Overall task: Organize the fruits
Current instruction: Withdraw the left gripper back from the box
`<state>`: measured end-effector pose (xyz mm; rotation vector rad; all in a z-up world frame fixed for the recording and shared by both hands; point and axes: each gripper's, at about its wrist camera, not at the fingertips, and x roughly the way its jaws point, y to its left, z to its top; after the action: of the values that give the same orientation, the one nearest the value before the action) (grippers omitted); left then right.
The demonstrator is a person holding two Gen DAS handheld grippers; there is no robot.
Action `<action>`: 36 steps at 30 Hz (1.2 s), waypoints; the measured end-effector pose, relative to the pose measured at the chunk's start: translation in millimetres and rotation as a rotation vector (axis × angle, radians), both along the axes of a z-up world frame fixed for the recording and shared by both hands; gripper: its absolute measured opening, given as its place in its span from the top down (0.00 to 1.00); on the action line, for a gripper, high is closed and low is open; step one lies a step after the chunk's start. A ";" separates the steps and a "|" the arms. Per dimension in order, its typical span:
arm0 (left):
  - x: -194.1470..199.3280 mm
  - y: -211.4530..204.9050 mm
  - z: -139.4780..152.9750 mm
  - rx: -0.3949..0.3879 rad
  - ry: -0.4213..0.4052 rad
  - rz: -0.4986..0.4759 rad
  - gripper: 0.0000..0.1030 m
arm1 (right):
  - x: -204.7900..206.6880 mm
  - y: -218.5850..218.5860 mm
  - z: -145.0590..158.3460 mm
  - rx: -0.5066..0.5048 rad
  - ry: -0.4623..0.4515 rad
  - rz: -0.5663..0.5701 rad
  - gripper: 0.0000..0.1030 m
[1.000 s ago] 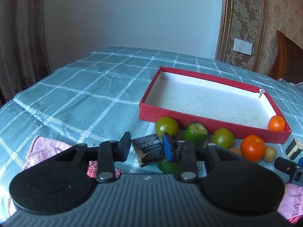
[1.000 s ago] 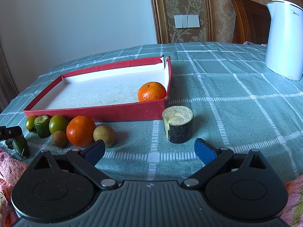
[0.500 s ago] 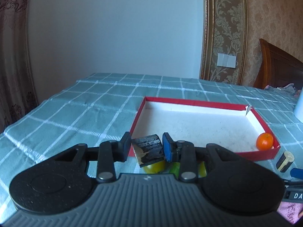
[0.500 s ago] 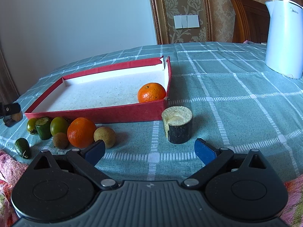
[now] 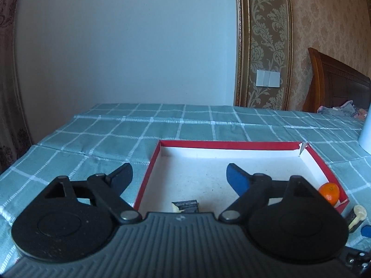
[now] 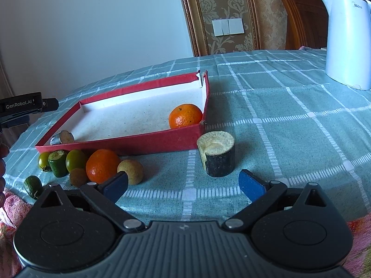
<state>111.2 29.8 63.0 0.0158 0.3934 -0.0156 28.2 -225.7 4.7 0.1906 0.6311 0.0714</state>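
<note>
My left gripper point(image 5: 179, 176) is spread wide, nothing between the fingers, hovering over the near-left part of the red tray point(image 5: 231, 144). Dark-skinned sugarcane chunk point(image 5: 185, 206) lies on the tray's white floor just below it, close to the near wall, partly hidden by the gripper body; in the right wrist view the same chunk point(image 6: 62, 137) sits on its side in the tray's near-left corner. Small mandarin point(image 6: 185, 115) is in the near-right corner, against the red wall. My right gripper point(image 6: 183, 183) is also fully spread and empty, low over the teal checked tablecloth point(image 6: 289, 120). Second sugarcane chunk point(image 6: 216, 154) stands upright on the cloth just outside the tray's near-right corner, pale cut face up, ahead of the right fingers and between them. Outside the tray's front wall, in a loose row: two green tomatoes point(image 6: 75, 161), a cut green piece point(image 6: 58, 163), a bigger mandarin point(image 6: 103, 165), two brownish round fruits point(image 6: 130, 170), and a small dark green one point(image 6: 33, 186) nearer me. White Midea kettle point(image 6: 345, 39) far right, well apart from the fruit.
</note>
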 end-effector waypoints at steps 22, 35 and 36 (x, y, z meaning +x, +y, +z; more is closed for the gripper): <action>-129.4 -20.5 -51.1 0.056 0.011 -0.182 0.06 | -1.2 -6.2 -0.2 0.039 -0.013 -0.002 0.01; -84.6 -5.8 -54.4 -0.034 0.137 -0.106 0.00 | -2.1 -6.2 -1.0 0.031 -0.013 -0.002 0.01; -80.4 -5.3 -55.5 -0.023 0.146 -0.107 0.00 | -2.1 -6.2 -1.0 0.030 -0.013 -0.002 0.01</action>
<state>30.8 24.5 7.5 0.0133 0.5376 -0.1277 26.1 -231.8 3.7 0.2197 0.6171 0.0802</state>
